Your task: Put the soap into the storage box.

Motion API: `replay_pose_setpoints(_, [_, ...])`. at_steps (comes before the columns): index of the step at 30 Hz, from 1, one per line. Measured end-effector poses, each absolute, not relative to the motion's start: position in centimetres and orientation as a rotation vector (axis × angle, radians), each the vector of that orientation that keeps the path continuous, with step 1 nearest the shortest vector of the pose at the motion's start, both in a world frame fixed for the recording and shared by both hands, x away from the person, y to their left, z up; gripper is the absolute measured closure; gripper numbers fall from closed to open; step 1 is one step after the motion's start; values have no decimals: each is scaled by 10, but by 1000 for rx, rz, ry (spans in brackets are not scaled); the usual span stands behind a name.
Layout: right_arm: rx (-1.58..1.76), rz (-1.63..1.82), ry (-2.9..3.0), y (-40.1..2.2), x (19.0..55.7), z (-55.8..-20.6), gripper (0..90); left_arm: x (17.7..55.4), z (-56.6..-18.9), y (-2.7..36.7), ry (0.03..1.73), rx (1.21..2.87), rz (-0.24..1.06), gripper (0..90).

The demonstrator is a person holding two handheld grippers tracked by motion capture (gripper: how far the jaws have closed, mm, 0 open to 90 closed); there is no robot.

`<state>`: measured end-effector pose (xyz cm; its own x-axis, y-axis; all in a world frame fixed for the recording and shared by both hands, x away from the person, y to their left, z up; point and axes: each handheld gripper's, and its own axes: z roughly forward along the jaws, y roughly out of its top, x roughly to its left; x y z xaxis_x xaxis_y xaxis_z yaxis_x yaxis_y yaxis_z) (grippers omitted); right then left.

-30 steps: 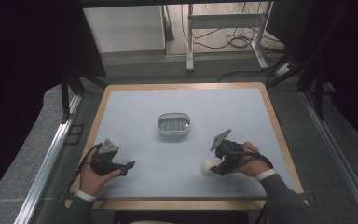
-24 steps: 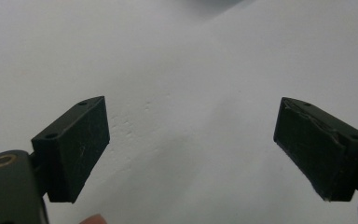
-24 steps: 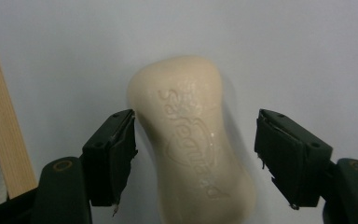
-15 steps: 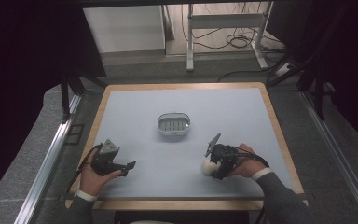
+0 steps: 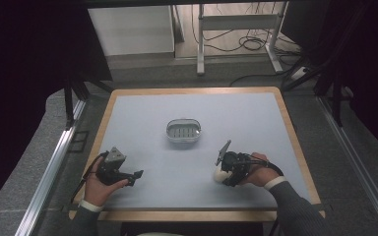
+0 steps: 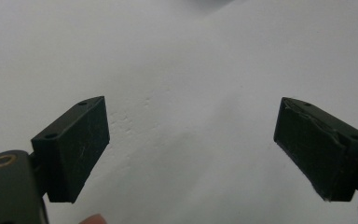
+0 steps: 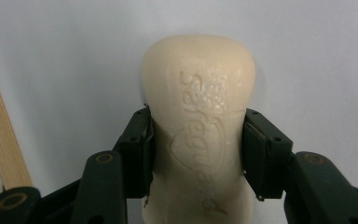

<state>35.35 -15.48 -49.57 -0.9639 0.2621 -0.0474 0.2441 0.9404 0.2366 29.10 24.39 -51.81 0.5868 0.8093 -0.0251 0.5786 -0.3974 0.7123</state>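
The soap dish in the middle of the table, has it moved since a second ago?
No. The soap dish sits at the same spot, centred on the table, well clear of the soap bar the right tongs hold.

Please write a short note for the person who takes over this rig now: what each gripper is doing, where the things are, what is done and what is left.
Right gripper: jaws have just been closing and now press on both sides of the cream bar of soap, near the front right of the table.
Left gripper: jaws wide open, nothing between them, resting at the front left.
Metal soap dish: mid-table, nothing in it.
Done: soap gripped.
Left, probably: lift the soap and set it in the dish.
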Motion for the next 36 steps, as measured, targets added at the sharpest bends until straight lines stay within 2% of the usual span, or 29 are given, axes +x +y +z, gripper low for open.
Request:
replay_pose_setpoints(28, [516, 513, 2942, -168, 368, -470, 492, 294, -522, 242, 1103, 2124, 410, 109])
replay_pose_setpoints(36, [517, 560, 2910, -165, 375, -454, 493, 295, -525, 242, 1110, 2133, 401, 109])
